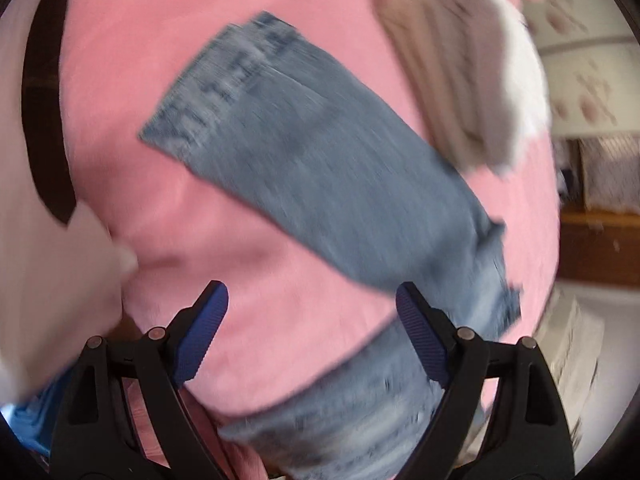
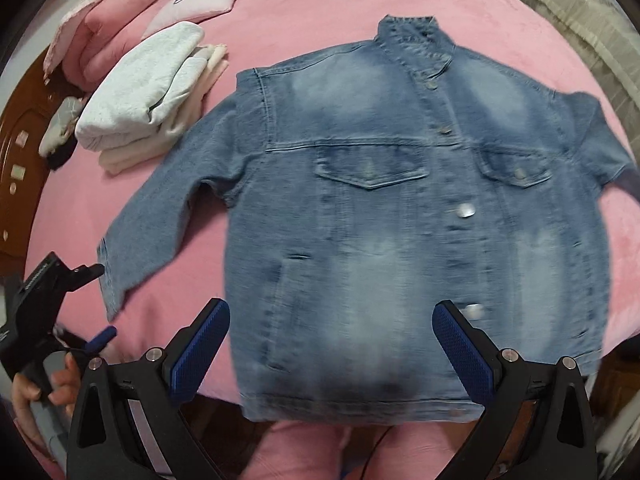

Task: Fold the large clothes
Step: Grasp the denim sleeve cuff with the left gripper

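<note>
Pink bed [image 2: 280,20], folded stack [image 2: 148,92] far left, left gripper [image 1: 312,312] spread empty over the sleeve [image 1: 320,160], denim jacket [image 2: 400,208] flat centre, right gripper [image 2: 332,332] spread empty above hem: risk of bunching from hasty pinches.

Your faded blue denim jacket [image 2: 400,208] lay spread flat, front up, on the pink bed [image 2: 320,0]. Collar pointed away from you, hem at the near edge. Buttoned placket, two flap chest pockets. One sleeve [image 2: 160,216] angled outward.
</note>
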Available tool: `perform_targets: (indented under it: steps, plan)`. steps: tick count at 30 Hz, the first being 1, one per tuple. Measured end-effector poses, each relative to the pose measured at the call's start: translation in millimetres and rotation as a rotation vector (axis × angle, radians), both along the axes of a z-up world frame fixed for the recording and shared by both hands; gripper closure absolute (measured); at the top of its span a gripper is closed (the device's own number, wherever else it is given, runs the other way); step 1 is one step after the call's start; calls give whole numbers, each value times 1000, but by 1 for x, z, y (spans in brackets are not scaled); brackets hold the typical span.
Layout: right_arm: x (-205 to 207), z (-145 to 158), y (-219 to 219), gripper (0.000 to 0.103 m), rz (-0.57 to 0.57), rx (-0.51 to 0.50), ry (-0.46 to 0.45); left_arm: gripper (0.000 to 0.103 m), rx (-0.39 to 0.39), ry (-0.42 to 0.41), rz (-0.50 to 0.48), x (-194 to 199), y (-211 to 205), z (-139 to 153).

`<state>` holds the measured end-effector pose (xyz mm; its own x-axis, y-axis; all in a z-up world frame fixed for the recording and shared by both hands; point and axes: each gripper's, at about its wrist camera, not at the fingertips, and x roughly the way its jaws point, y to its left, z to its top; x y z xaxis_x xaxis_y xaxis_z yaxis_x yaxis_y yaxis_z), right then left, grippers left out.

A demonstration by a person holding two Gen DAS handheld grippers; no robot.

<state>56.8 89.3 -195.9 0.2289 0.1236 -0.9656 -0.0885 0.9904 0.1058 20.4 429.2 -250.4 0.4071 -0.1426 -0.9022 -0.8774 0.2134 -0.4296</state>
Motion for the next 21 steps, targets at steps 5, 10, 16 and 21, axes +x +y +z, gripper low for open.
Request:
perform_targets:
  steps: [5,10,16,21]
  plan:
    - [7,-35,38,0,-54,34,17,19,75,85,154,-1,31,-29]
    - [13,-55,45,0,-82,44,30,30,74,108,314,-9,47,-61]
    - [5,-69,41,0,-91,13,53,62,196,112,421,-5,59,-71]
    - [9,-66,22,0,-91,10,57,84,225,86,493,-6,62,-70]
